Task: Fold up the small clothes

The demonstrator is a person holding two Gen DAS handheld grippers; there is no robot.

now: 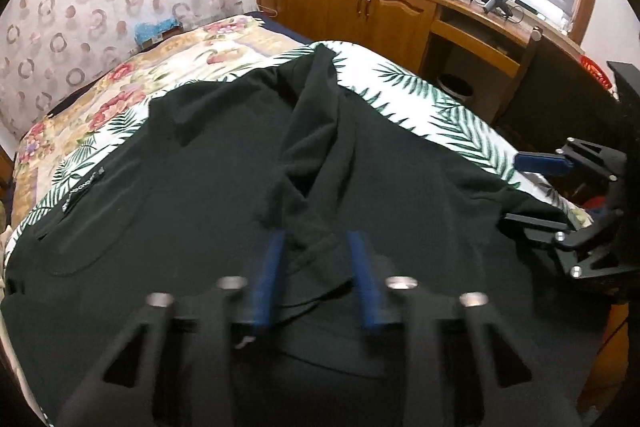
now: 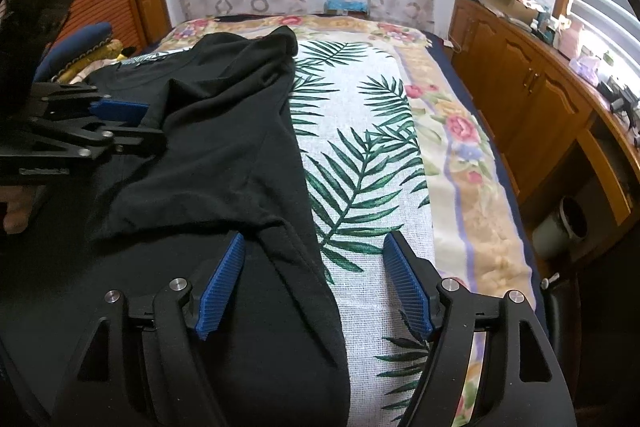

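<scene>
While the black shirt (image 1: pixel 192 163) lies spread on the bed (image 2: pixel 472 163), two hand-held grippers are seen over it. One shirt is counted, and one bed. The shirt is laid on a white cloth with green leaves (image 2: pixel 360 155), and that cloth is laid on a flowered blanket (image 2: pixel 460 131).

The shirt is dark and soft, with many wrinkles. A bunched-up strip of it (image 1: pixel 316 131) is seen running down the middle of the shirt, from the far edge to the near edge. A small tag with pale letters (image 1: pixel 82 195) is sewn on the shirt, near its left edge in the left wrist view.

The left hand-held gripper (image 1: pixel 316 267) is held at the near end of the bunched-up strip. Its two blue pads (image 1: pixel 268 275) are set on either side of the fold, with shirt cloth between them. The picture is blurred there, so it cannot be told if the cloth is pinched.

The right hand-held gripper (image 2: pixel 314 283) is held wide open at the right edge of the shirt. One blue pad (image 2: pixel 222 287) is over the shirt and the other pad is over the leaf cloth. Nothing is gripped by it.

Beside the bed, on the side away from the shirt, one long wooden cabinet (image 2: pixel 532 95) is seen, and one small bin (image 2: pixel 568 223) stands by it.
</scene>
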